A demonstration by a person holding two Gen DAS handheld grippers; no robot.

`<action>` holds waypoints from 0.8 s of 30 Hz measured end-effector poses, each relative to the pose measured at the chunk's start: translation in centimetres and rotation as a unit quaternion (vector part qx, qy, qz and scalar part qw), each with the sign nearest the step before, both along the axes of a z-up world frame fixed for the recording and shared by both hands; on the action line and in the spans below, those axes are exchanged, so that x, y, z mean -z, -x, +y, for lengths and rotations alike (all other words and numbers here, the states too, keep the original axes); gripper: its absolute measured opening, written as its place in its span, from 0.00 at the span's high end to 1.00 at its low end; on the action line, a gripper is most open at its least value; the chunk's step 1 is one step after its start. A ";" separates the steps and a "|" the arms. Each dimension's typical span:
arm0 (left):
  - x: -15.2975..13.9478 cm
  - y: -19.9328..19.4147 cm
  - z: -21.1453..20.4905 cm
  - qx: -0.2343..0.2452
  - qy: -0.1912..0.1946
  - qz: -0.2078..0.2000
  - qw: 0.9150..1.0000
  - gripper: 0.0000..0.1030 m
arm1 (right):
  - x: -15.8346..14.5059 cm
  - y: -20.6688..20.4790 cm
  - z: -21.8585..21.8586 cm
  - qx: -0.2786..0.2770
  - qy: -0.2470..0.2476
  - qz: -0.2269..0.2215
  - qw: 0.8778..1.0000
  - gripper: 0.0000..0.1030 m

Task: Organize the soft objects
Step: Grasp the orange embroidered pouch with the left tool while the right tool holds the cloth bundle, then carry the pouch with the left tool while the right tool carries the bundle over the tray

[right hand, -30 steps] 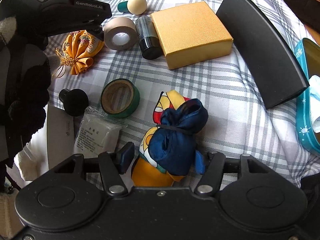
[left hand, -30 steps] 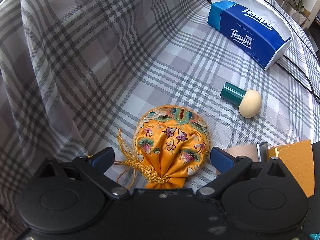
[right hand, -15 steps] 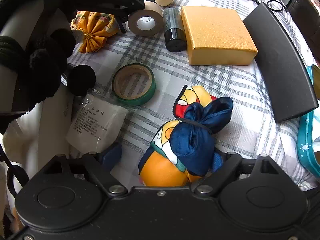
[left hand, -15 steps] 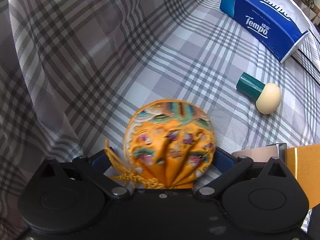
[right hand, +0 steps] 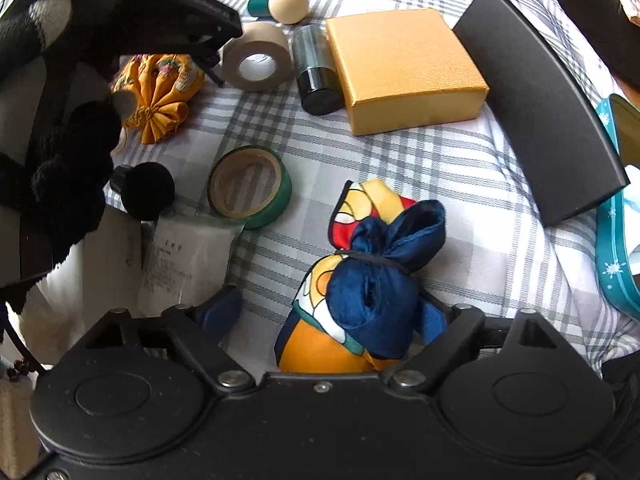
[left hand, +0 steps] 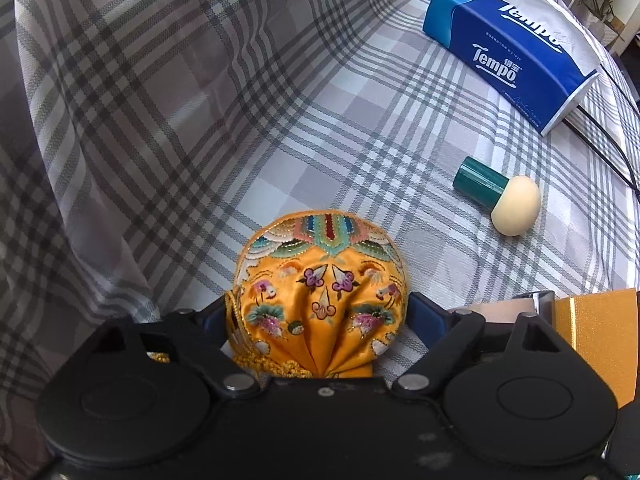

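the embroidered pouch [left hand: 320,296] has its gathered neck hidden under the left gripper [left hand: 318,316] body at 6 o'clock. the gold box [left hand: 600,336] is cut off at 3 o'clock, and the packet's [right hand: 184,256] print is perhaps too small to read.

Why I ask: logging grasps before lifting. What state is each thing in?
left tongs: just closing, pads pressing embroidered pouch
right tongs: just closing, one pad clear of scarf bundle, ungripped
tissue pack: open, tissue showing
green tape roll: lying flat
gold box: closed

Two steep close wrist views
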State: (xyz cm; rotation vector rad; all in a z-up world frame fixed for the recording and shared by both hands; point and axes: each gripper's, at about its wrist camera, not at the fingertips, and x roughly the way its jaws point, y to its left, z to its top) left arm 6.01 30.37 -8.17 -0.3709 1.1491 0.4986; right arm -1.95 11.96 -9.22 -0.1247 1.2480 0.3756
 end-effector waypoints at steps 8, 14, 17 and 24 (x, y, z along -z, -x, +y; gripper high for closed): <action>-1.4 1.1 -0.2 0.009 0.029 -0.020 0.999 0.37 | -1.1 -0.5 -3.0 0.035 -0.023 0.007 0.999 0.56; -4.3 3.0 0.1 -0.001 0.030 -0.049 0.998 0.37 | -3.6 1.5 -4.1 0.041 -0.048 -0.022 0.998 0.56; -6.0 4.2 -0.1 0.001 0.037 -0.064 0.997 0.37 | -4.8 2.2 -4.7 0.040 -0.065 -0.036 0.996 0.56; -9.4 6.4 -1.3 0.024 0.040 -0.088 0.995 0.37 | -7.0 3.7 -6.8 0.046 -0.104 -0.064 0.991 0.56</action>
